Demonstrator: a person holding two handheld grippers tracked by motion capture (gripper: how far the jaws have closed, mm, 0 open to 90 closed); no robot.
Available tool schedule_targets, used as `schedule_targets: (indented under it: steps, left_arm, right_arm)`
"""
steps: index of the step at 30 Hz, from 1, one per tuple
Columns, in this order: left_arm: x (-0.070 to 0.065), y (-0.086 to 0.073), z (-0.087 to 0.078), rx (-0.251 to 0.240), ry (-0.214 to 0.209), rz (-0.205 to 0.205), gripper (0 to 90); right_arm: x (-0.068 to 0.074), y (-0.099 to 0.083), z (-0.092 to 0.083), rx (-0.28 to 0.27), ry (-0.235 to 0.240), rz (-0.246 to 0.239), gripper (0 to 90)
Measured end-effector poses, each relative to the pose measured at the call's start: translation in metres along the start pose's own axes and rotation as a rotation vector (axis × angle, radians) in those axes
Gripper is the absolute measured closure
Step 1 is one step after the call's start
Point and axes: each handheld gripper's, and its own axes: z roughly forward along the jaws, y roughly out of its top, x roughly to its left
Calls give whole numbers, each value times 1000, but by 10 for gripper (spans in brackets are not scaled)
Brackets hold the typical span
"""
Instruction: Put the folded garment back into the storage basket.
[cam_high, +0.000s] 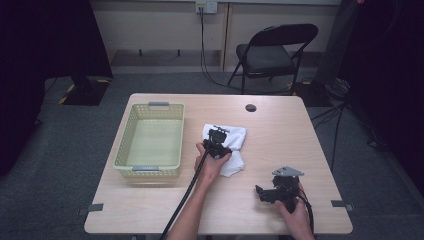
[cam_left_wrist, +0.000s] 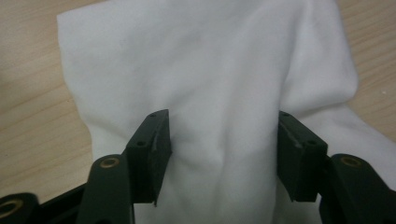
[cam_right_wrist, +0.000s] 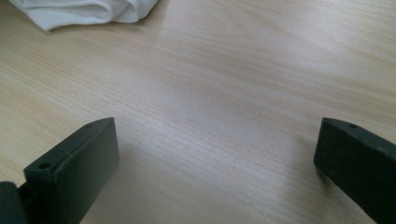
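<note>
High view: left gripper (cam_high: 218, 136) fingers (cam_left_wrist: 152, 149) straddle the white cloth (cam_high: 231, 145), not yet clamped; basket (cam_high: 150, 141) at 9 o'clock. Right gripper (cam_high: 272, 192) fingers spread, released, over bare tabletop (cam_high: 280, 130).

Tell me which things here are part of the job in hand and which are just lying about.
Part of the job:
white cloth, bunched on the table, lying between the jaws
left gripper, jaws on either side of a fold of it
right gripper, open over bare wood

Lying about:
yellow basket, nothing in it
folding chair beyond the table
</note>
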Motion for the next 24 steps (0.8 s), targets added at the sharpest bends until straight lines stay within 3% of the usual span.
schedule_targets:
  steps: [5,9,13,16,21,24]
  left_arm:
    - [1,3,1,12,-5,14,445]
    - [0,4,0,7,3,20,519]
    - [-1,6,0,23,17,62,590]
    - [-1,6,0,24,17,65,641]
    - [4,4,-2,18,-4,97,679]
    - [6,2,-4,12,-15,81,694]
  right_arm:
    - [0,0,1,0,4,-5,0]
    - [0,1,1,0,5,-5,0]
    - [0,1,1,0,4,-5,0]
    - [0,1,1,-1,4,-5,0]
    - [0,1,1,-1,6,-6,0]
    - [0,1,1,-1,7,-9,0]
